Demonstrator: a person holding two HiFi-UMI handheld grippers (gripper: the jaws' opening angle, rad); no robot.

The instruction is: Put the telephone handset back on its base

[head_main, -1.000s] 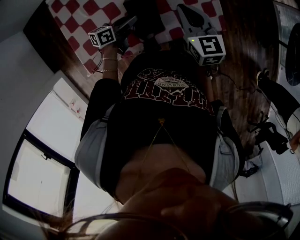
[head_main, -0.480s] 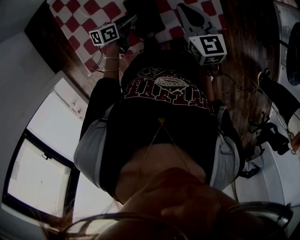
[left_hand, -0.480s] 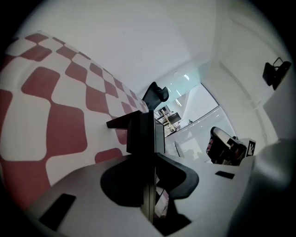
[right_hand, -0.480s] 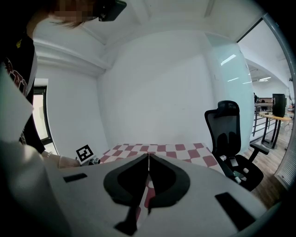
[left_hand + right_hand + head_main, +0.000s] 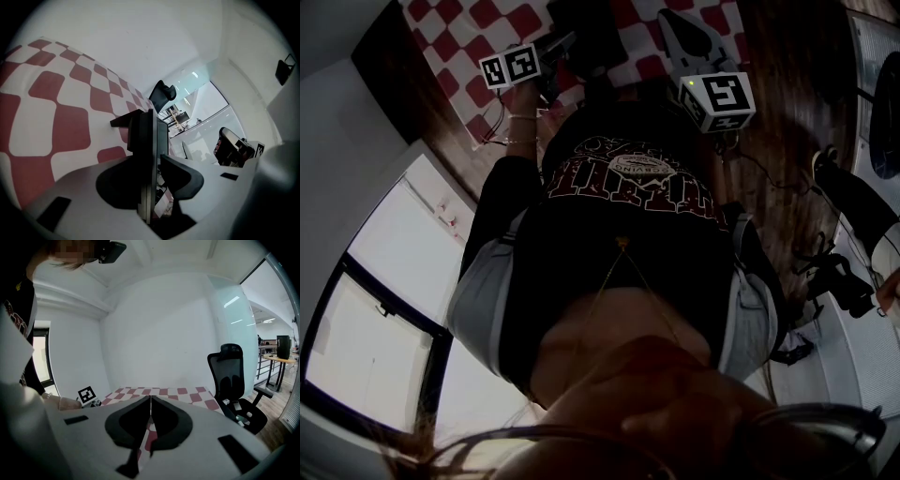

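The black telephone handset [image 5: 146, 136] stands edge-on between the jaws of my left gripper [image 5: 157, 157]. Those jaws are opening: the right finger [image 5: 180, 176] stands apart from the handset, and the left one is hidden behind it. In the head view the left gripper [image 5: 551, 52], with its marker cube [image 5: 508, 68], sits beside the dark telephone [image 5: 586, 36] on the red-and-white checked cloth [image 5: 487, 37]. My right gripper [image 5: 673, 21] hovers to the telephone's right. Its jaws are shut with the tips meeting [image 5: 150, 401] and nothing between them.
The cloth covers part of a dark wooden table [image 5: 778, 112] with cables on it. A black office chair [image 5: 232, 376] stands past the table's right side, near a glass partition. The person's torso [image 5: 619, 244] fills the middle of the head view.
The left gripper's marker cube has turned and risen slightly toward the telephone. The right gripper has shifted a little up and right.
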